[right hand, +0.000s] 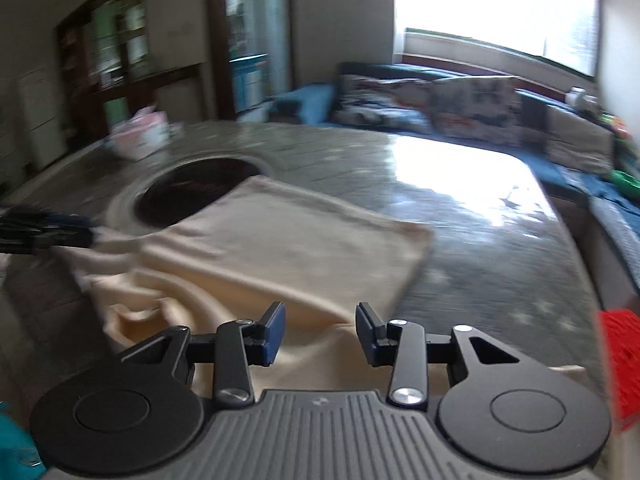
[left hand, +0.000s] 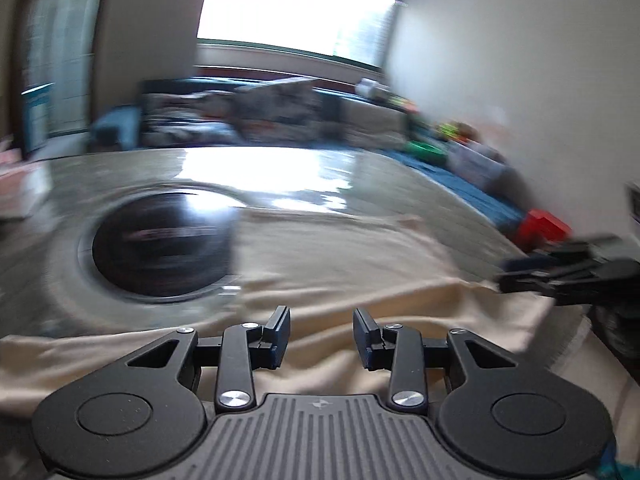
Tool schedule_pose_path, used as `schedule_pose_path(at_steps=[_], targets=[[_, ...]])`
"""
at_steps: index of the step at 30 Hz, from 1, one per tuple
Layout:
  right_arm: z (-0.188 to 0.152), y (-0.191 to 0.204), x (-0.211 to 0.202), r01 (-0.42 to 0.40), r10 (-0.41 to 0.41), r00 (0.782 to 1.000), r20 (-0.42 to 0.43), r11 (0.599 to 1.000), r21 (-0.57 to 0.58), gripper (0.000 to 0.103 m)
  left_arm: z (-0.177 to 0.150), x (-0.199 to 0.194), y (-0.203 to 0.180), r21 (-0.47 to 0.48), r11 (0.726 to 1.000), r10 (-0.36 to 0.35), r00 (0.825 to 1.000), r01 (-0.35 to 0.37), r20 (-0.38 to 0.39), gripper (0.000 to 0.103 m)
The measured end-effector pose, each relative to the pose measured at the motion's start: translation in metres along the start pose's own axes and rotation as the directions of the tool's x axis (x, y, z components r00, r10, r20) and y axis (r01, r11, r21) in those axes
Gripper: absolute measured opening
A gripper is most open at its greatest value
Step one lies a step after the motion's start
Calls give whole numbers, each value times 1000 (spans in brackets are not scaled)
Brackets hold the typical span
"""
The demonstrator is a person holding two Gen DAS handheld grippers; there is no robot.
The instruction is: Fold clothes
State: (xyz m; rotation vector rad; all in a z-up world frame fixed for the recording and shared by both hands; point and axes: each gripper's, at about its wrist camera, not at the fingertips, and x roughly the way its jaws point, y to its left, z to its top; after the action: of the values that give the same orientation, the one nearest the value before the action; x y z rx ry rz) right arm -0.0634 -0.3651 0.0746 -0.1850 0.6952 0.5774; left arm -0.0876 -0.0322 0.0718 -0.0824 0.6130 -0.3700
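A cream garment (left hand: 340, 264) lies on the grey table (left hand: 360, 176), partly folded, with rumpled edges near me; it also shows in the right wrist view (right hand: 280, 248). My left gripper (left hand: 321, 336) is open and empty just above the garment's near edge. My right gripper (right hand: 320, 332) is open and empty above the garment's near right part. The right gripper shows at the right edge of the left wrist view (left hand: 560, 276), and the left gripper at the left edge of the right wrist view (right hand: 44, 228), over the garment's left corner. Both views are blurred.
A round dark inset (left hand: 160, 248) sits in the table, its right side under the garment; it shows too in the right wrist view (right hand: 192, 188). A red object (right hand: 620, 360) is at the table's right edge. A tissue pack (right hand: 140, 136) stands at the far left. A sofa (right hand: 440, 108) lies behind.
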Motion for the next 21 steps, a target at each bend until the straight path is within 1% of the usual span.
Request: schedule_pose_path(at_steps=[4, 5, 10, 13, 15, 18, 20, 21], targets=[[0, 30, 4, -91, 89, 996, -32, 994, -62, 36, -2, 18, -29, 87, 993, -80, 996, 84, -47, 38], [-1, 37, 6, -110, 107, 993, -42, 991, -75, 35, -3, 23, -34, 102, 990, -90, 994, 96, -60, 38], [-5, 63, 17, -180, 167, 981, -97, 973, -144, 35, -14, 38, -37, 142, 984, -89, 988, 106, -125, 38], [-8, 72, 20, -194, 175, 977, -119, 967, -168, 34, -17, 45, -33, 158, 980, -94, 984, 118, -149, 38], [-9, 77, 23, -200, 177, 975, -132, 963, -180, 31, -20, 48, -34, 177, 979, -73, 984, 101, -159, 37], [-11, 80, 30, -196, 169, 974, -150, 962, -190, 30, -24, 50, -32, 190, 978, -53, 983, 86, -174, 33], [-12, 81, 34, -190, 160, 974, -159, 962, -195, 29, -27, 51, -33, 200, 976, -51, 983, 86, -177, 16], [-12, 82, 36, -188, 157, 974, -163, 962, -198, 28, -27, 50, -33, 206, 975, -47, 984, 83, -171, 14]])
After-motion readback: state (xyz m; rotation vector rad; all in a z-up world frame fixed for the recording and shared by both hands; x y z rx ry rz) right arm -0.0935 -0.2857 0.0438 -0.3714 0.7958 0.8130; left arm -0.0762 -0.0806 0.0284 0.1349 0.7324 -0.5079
